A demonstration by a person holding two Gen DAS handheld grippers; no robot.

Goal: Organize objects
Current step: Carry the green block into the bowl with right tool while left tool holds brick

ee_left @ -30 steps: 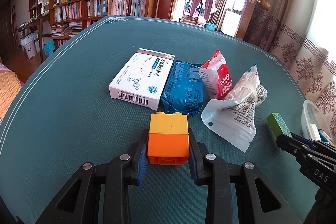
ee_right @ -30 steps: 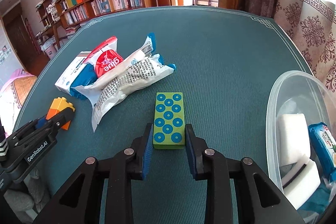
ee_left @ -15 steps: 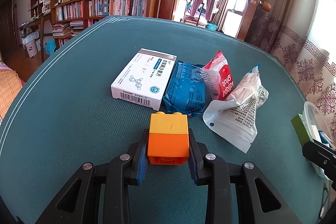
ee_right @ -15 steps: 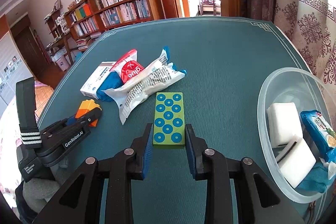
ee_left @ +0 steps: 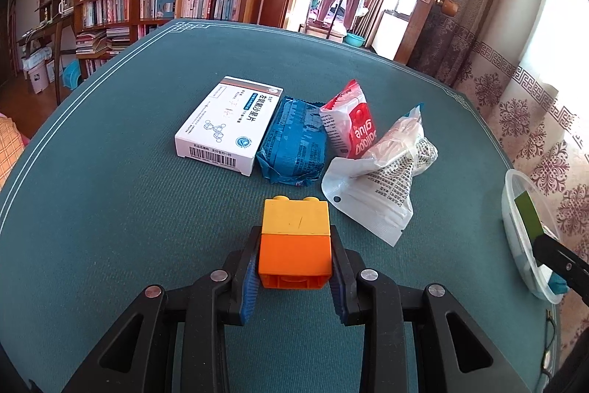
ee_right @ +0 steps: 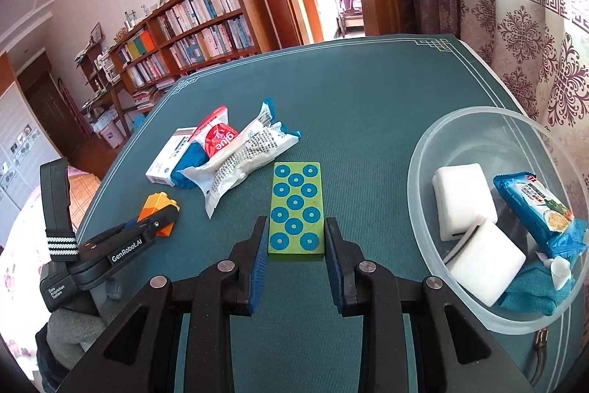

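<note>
My left gripper point(ee_left: 294, 258) is shut on an orange and yellow toy brick point(ee_left: 294, 238), held low over the green table. It also shows in the right wrist view point(ee_right: 158, 209). My right gripper point(ee_right: 296, 245) is shut on a green block with blue dots point(ee_right: 296, 212), held above the table, just left of the clear plastic bowl point(ee_right: 423, 150). In the left wrist view the green block point(ee_left: 528, 212) shows over the bowl point(ee_left: 511, 194) at the right edge.
A white medicine box point(ee_left: 230, 122), a blue packet point(ee_left: 292, 146), a red and white glue pouch point(ee_left: 349, 120) and a white printed bag point(ee_left: 383, 179) lie mid-table. The bowl holds two white blocks point(ee_right: 464, 201), a blue snack packet point(ee_right: 533, 209) and a blue cloth point(ee_right: 533, 293).
My right gripper has lifted the green block and carried it right, to beside the bowl. My left gripper holds the brick in the same place.
</note>
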